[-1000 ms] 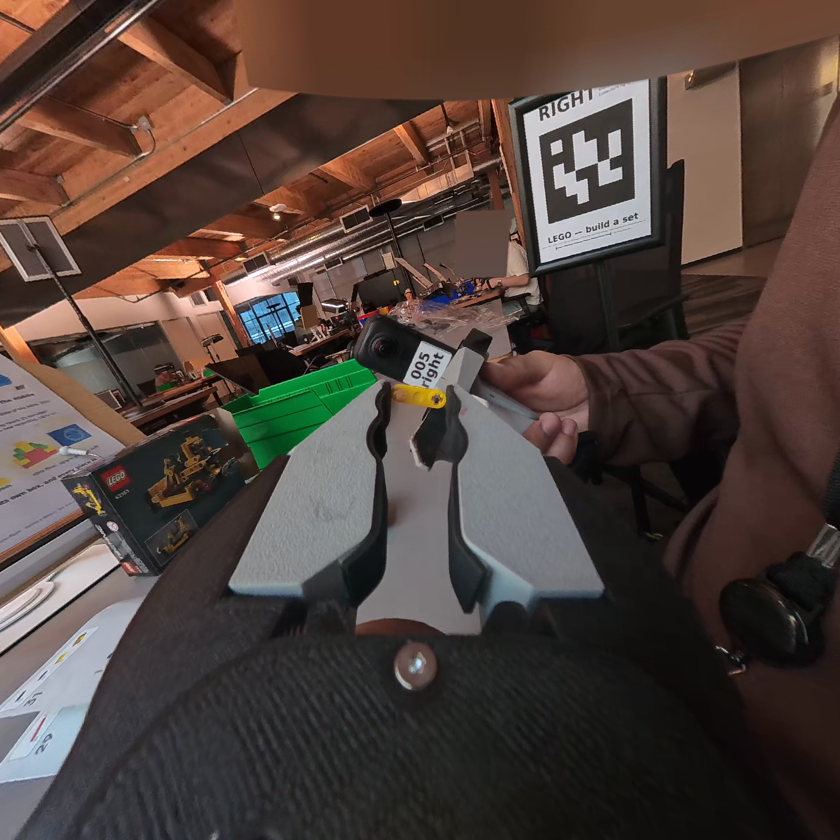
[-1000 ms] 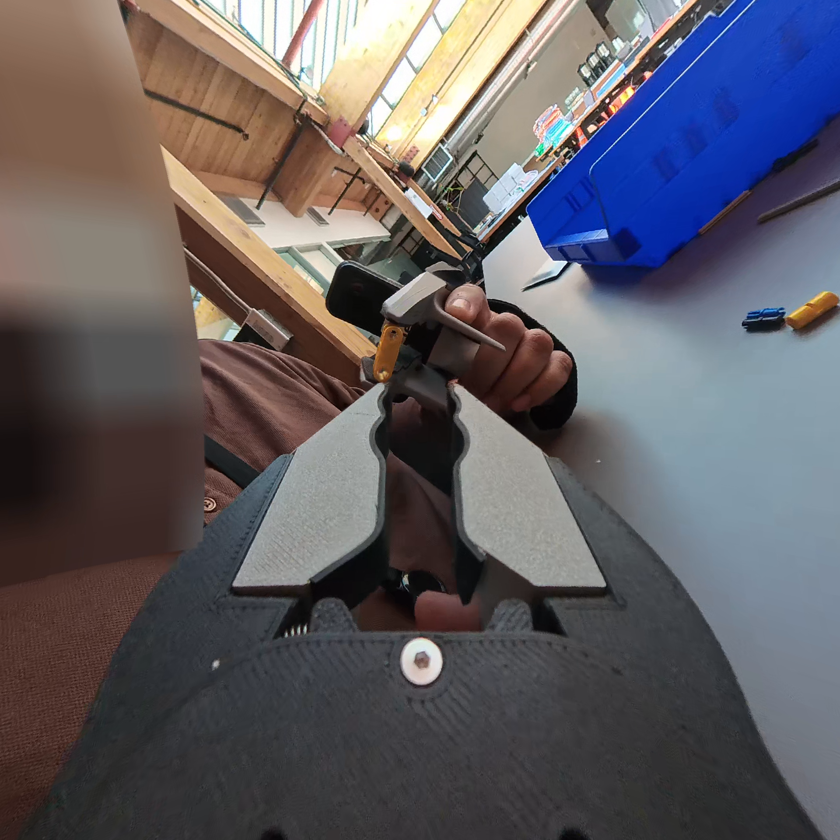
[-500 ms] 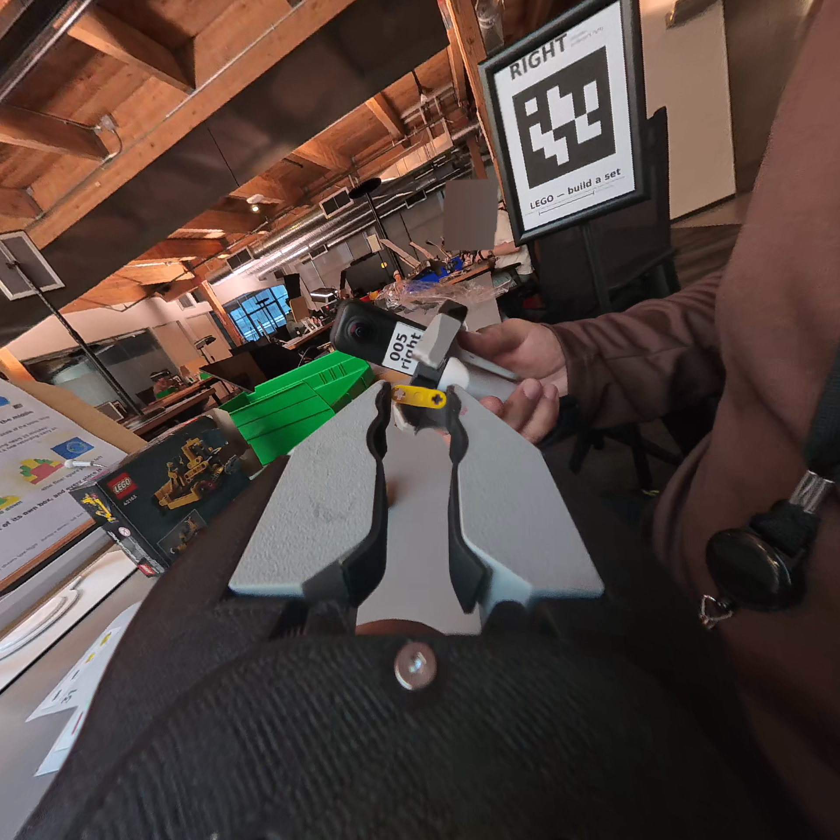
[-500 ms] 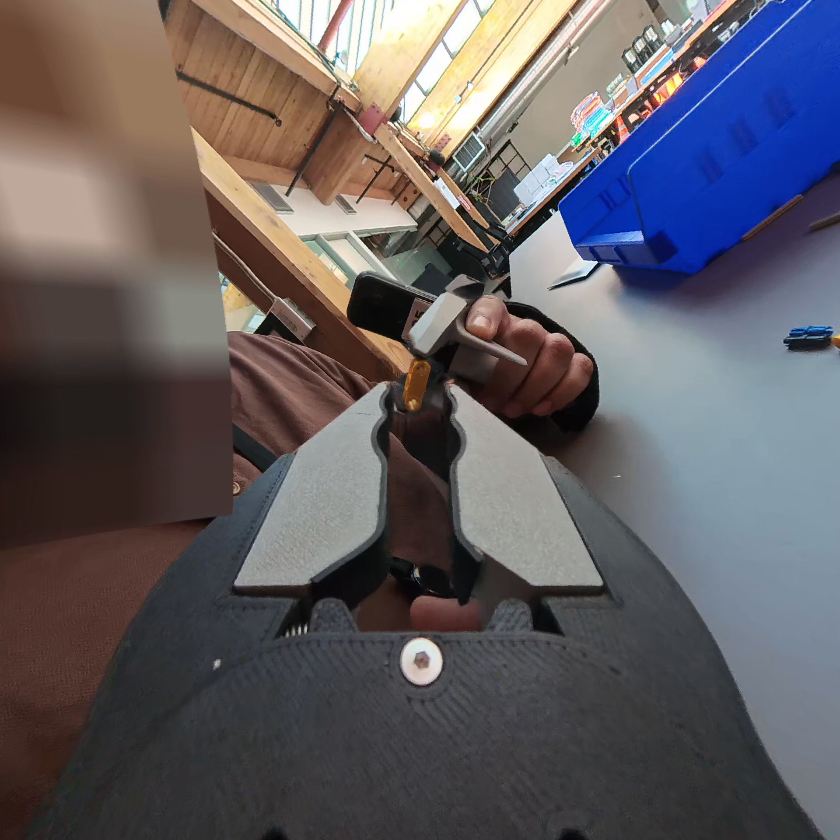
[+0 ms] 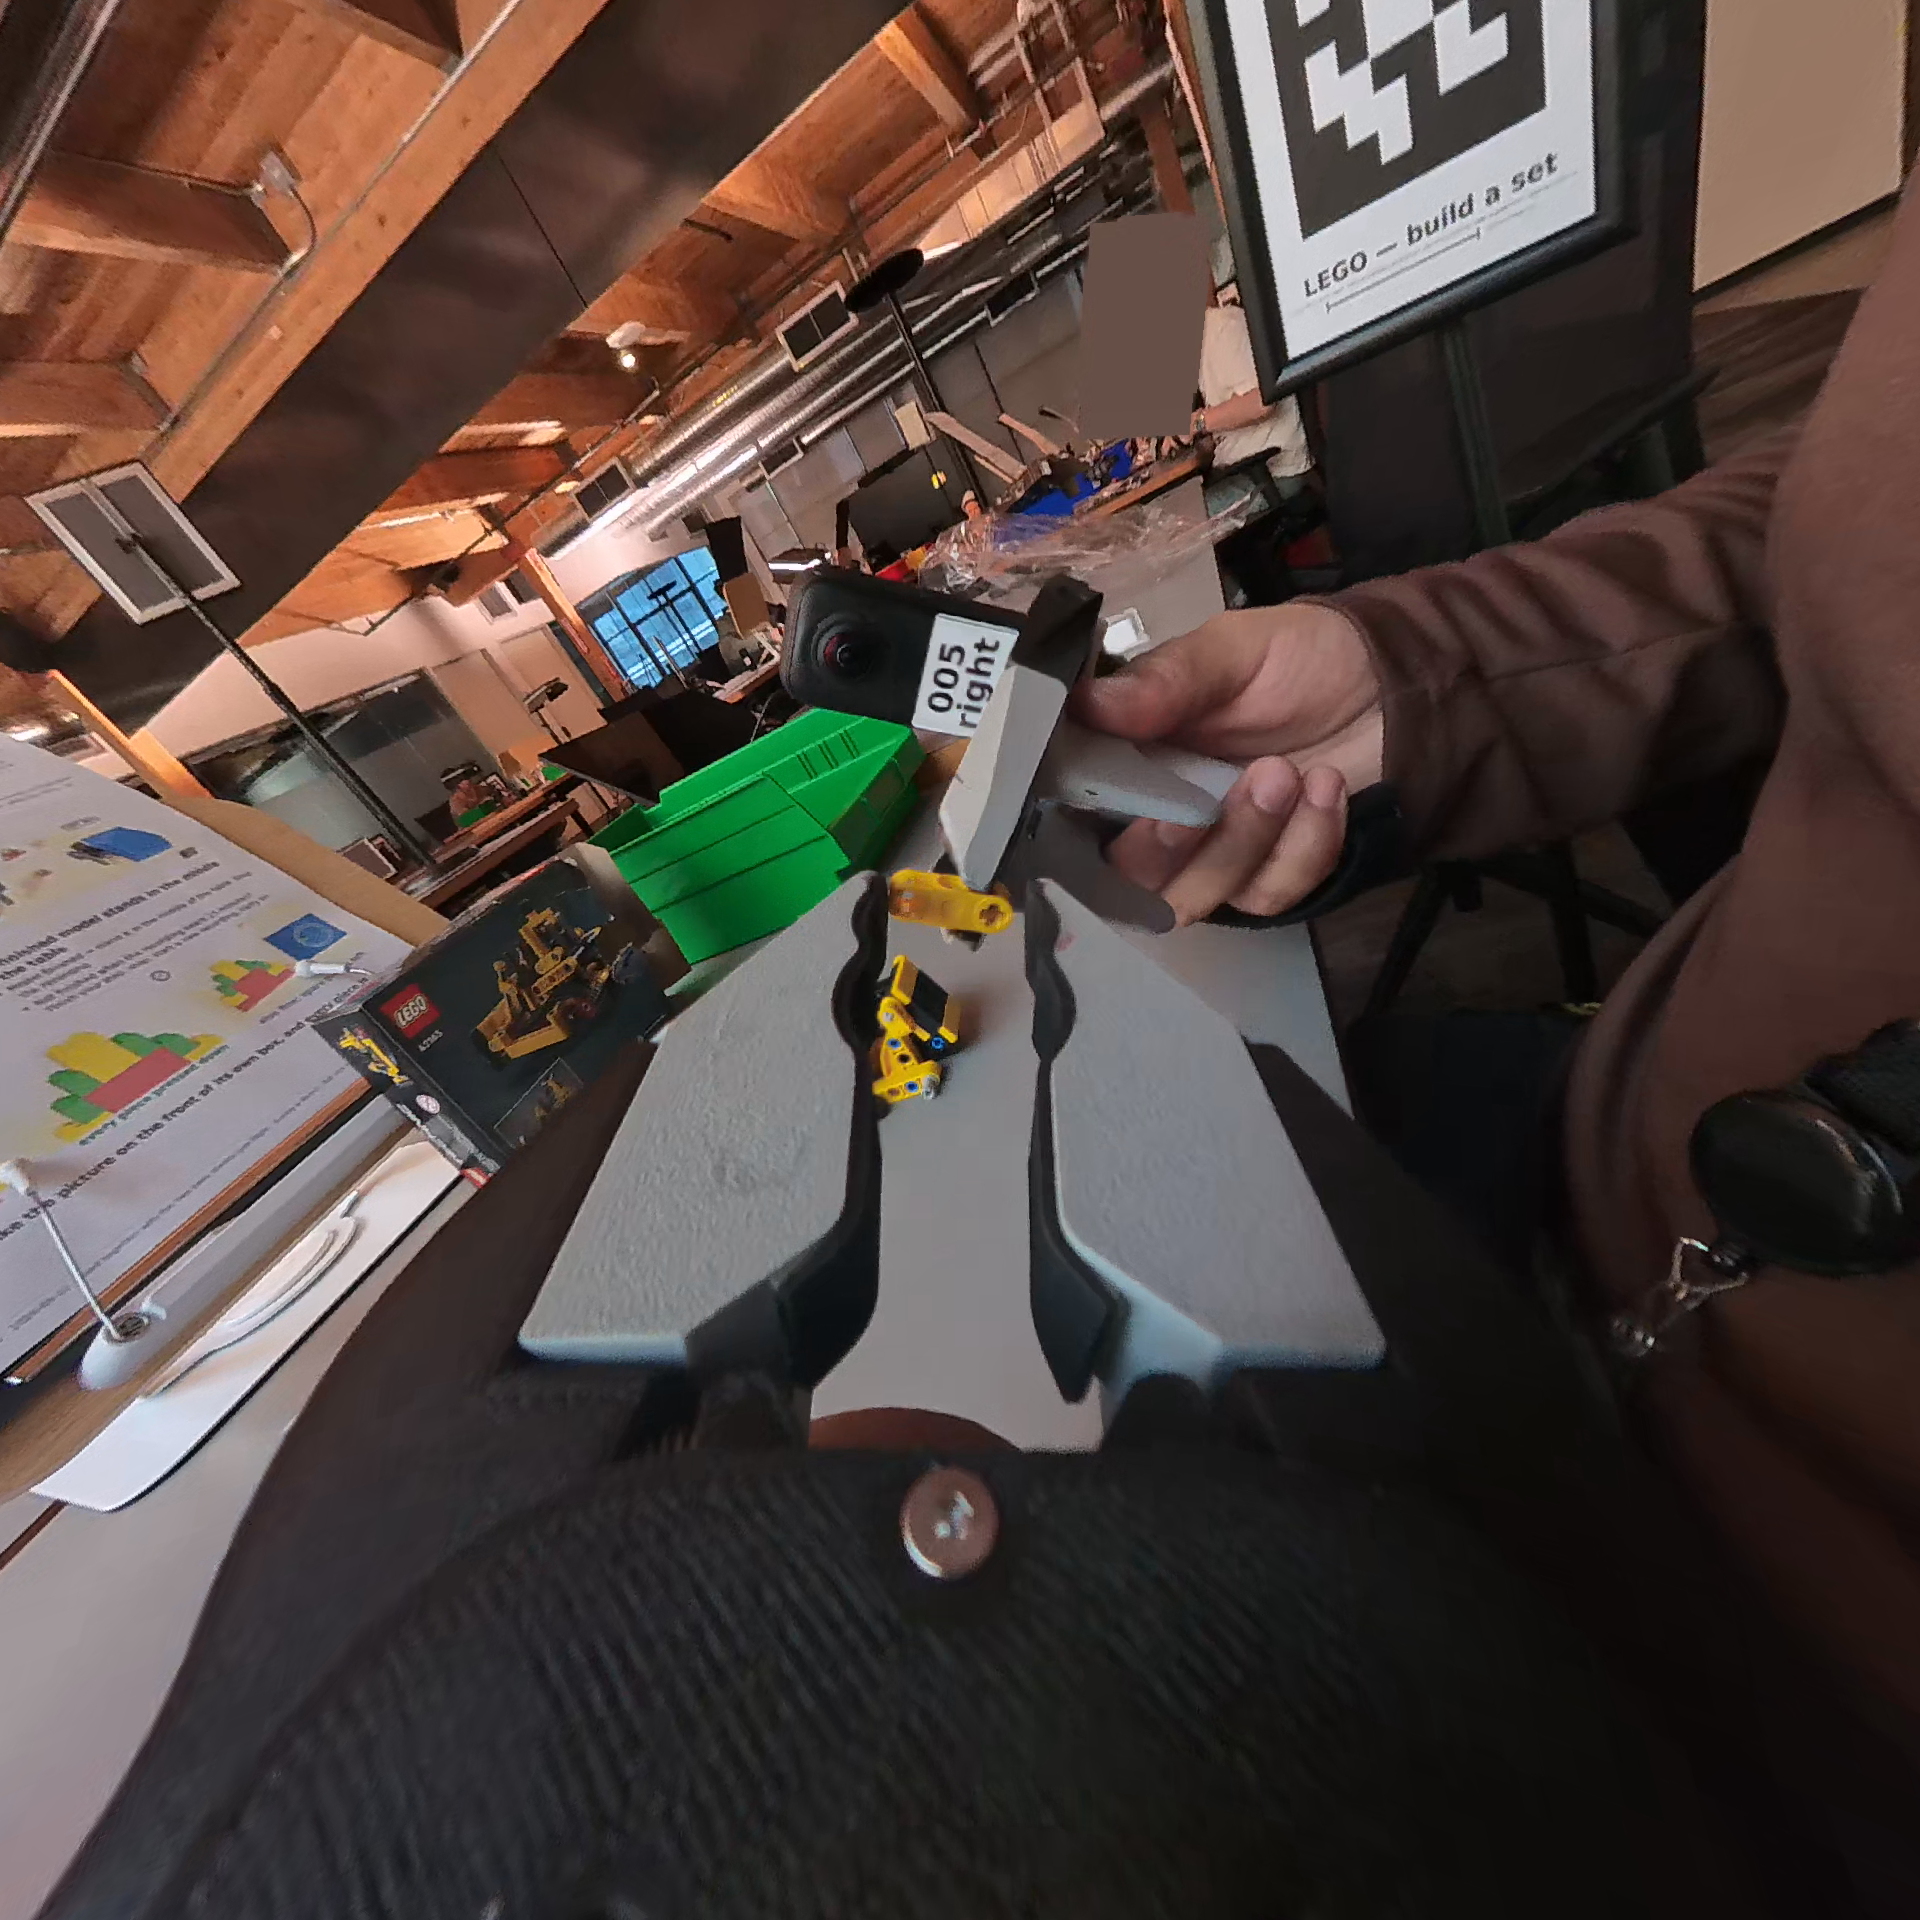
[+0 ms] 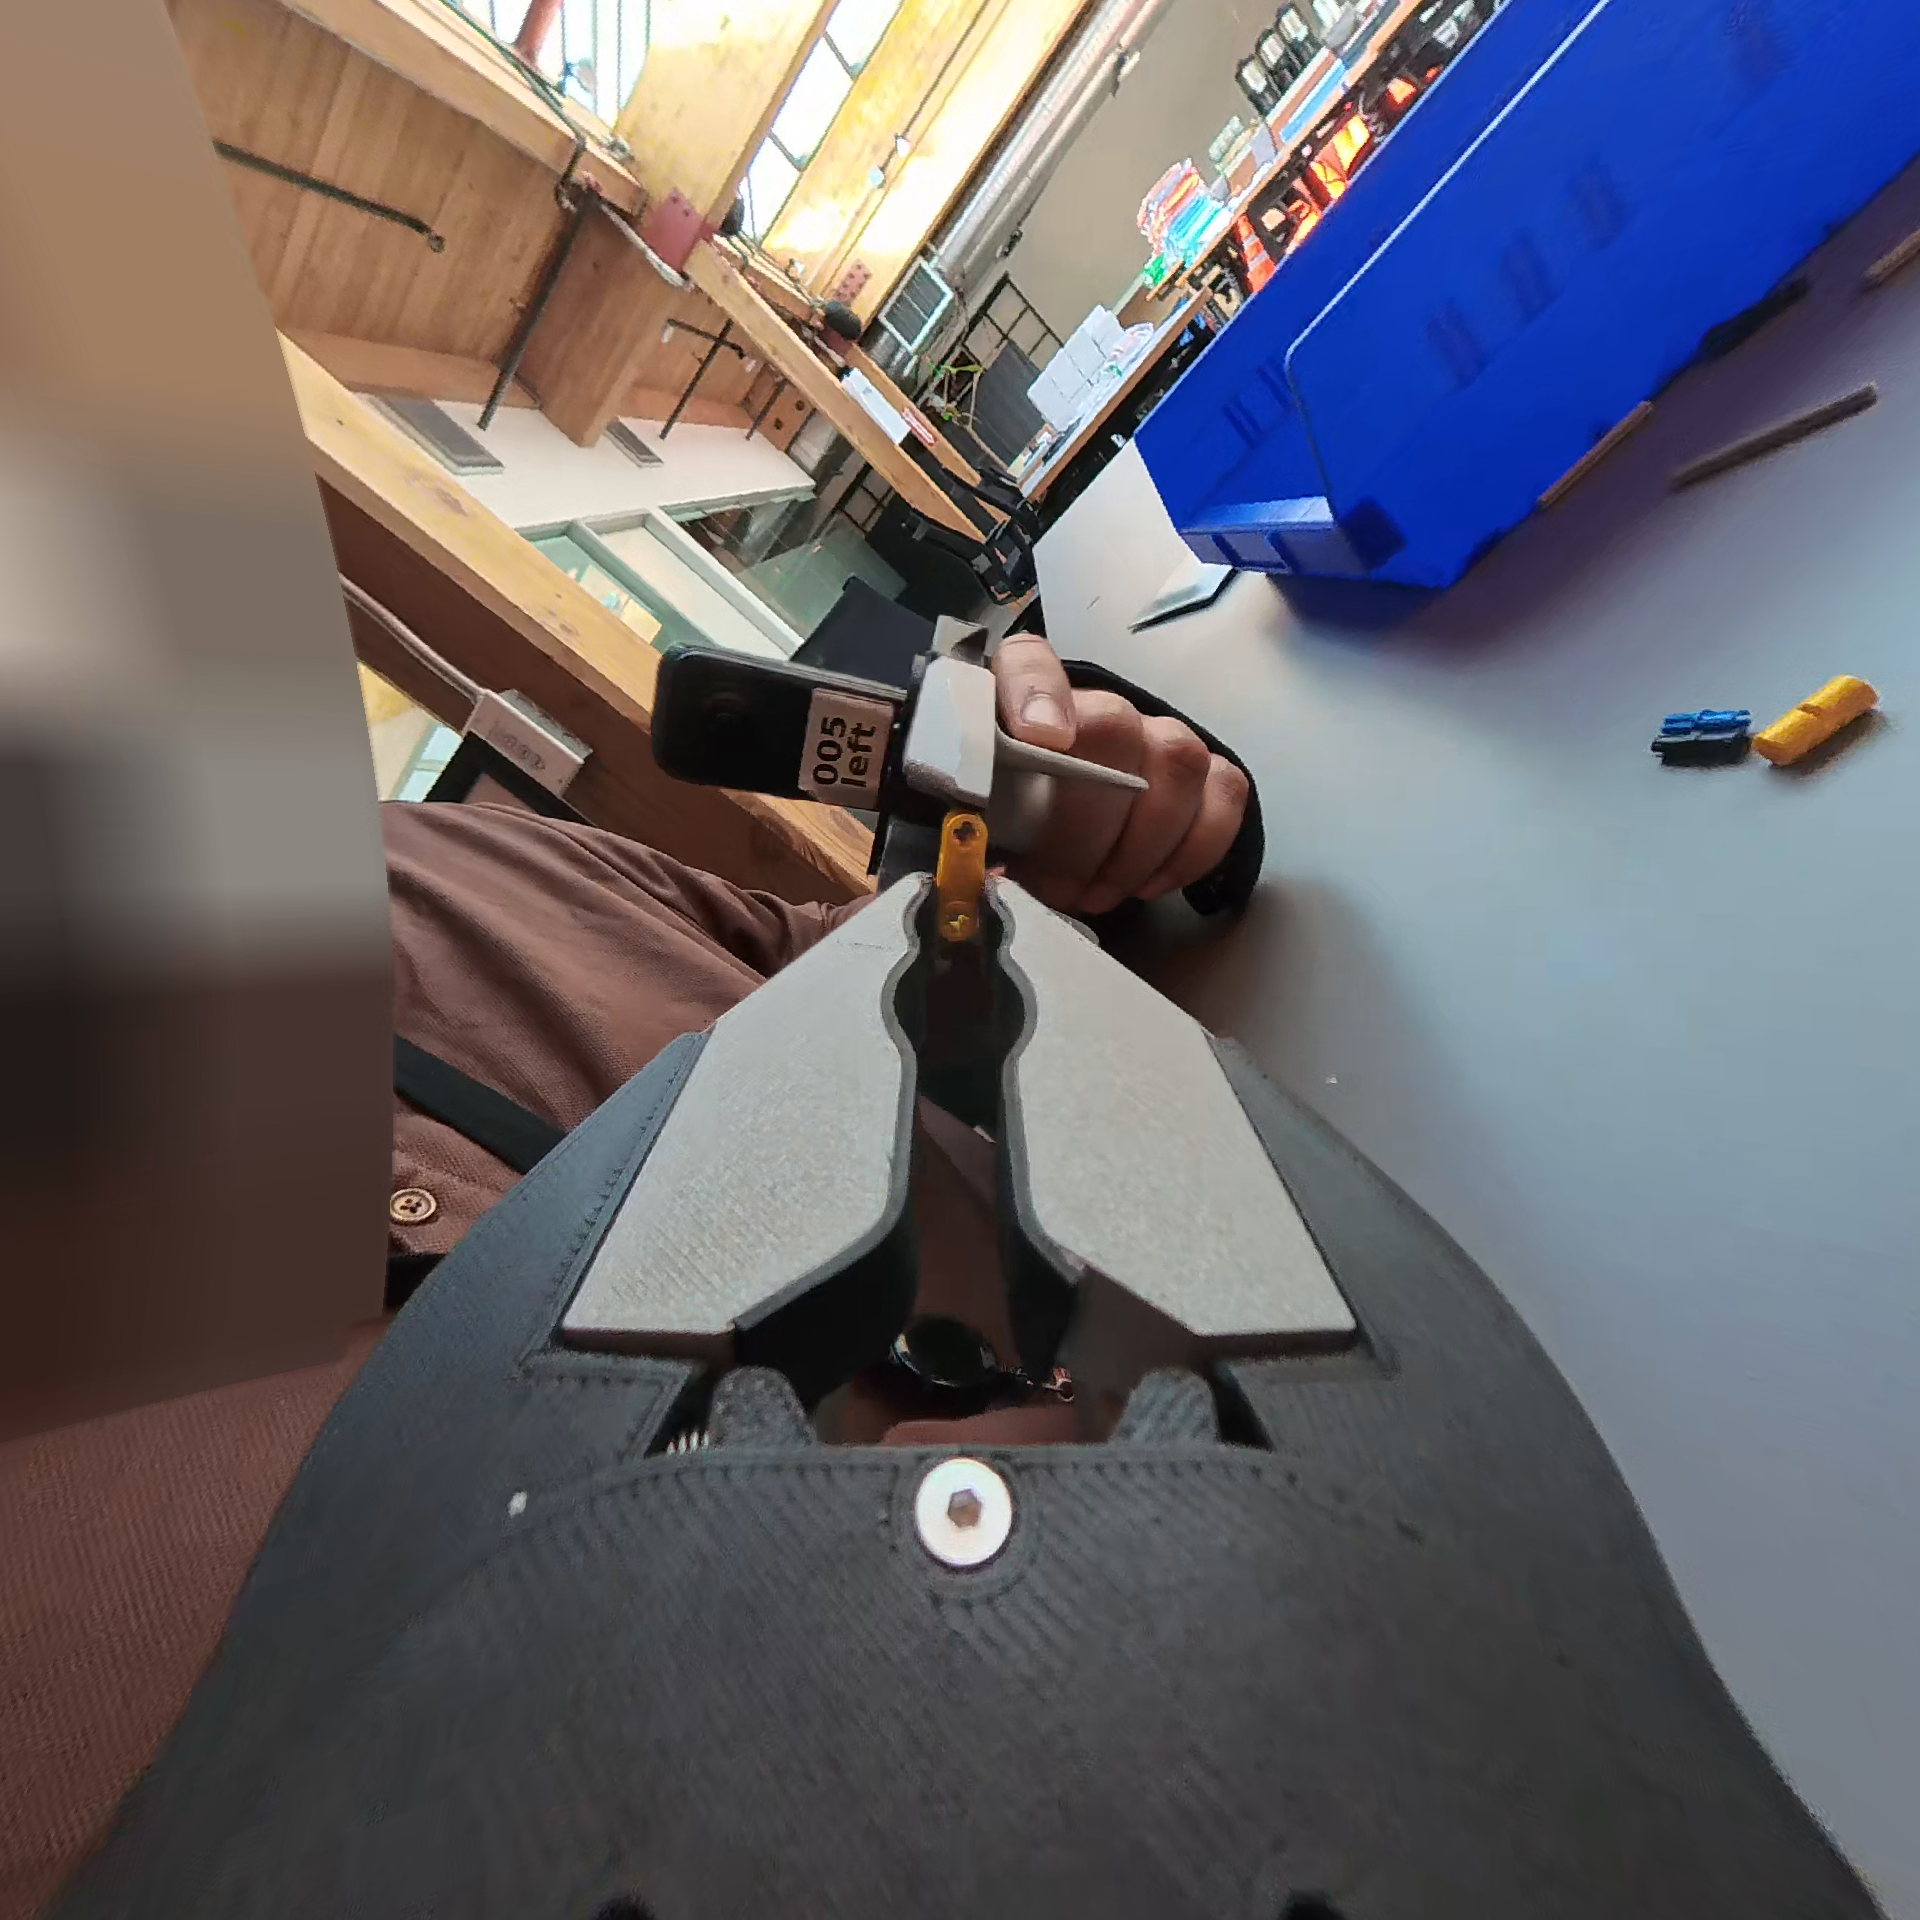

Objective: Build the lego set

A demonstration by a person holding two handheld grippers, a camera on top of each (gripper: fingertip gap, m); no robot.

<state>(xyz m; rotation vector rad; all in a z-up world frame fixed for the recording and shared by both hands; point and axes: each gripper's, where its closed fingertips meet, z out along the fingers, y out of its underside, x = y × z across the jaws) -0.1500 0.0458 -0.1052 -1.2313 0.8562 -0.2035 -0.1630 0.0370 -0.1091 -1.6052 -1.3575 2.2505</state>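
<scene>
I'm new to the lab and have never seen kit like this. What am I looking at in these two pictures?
There is no robot here: a person holds a two-finger gripper in each hand, each with a camera looking along its fingers. One picture is from the left gripper, the other from the right gripper. Each also shows the other tool farther off. The right gripper pinches a small yellow link, which sits between the left gripper's tips. Whether those squeeze it is unclear. On the grey table are a small yellow-and-black model, the set's box, a green bin, a blue bin, a blue peg and a yellow peg.
</scene>
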